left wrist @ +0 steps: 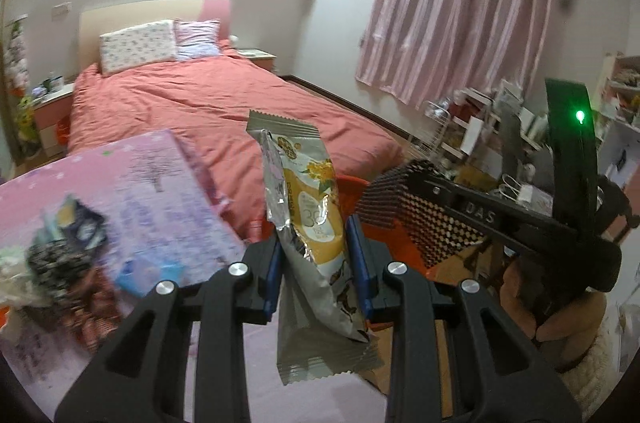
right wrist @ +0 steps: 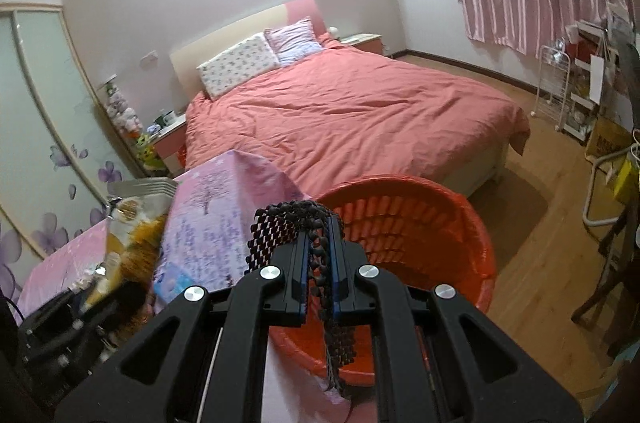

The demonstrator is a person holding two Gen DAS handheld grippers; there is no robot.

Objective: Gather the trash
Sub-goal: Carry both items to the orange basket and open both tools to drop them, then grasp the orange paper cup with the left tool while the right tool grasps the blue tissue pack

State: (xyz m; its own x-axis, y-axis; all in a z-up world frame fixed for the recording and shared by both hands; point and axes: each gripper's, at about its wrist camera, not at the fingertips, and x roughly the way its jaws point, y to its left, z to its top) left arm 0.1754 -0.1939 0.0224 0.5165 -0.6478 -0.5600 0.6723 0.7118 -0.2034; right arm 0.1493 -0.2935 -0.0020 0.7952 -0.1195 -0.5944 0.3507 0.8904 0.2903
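The left tool (left wrist: 316,255) has its blue-padded fingers (left wrist: 272,275) pressed in from nine and three o'clock, gripping something upright between them. The right tool (right wrist: 320,259) has its fingers nearly together, pinching something. In the left view it reaches in from three o'clock, level.

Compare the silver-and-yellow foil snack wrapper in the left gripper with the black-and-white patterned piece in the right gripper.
The silver-and-yellow foil snack wrapper is glossy, printed and stands upright between the left gripper pads; the black-and-white patterned piece is matt, mesh-like and droops over and below the right gripper. Both are clamped near the red plastic basket.
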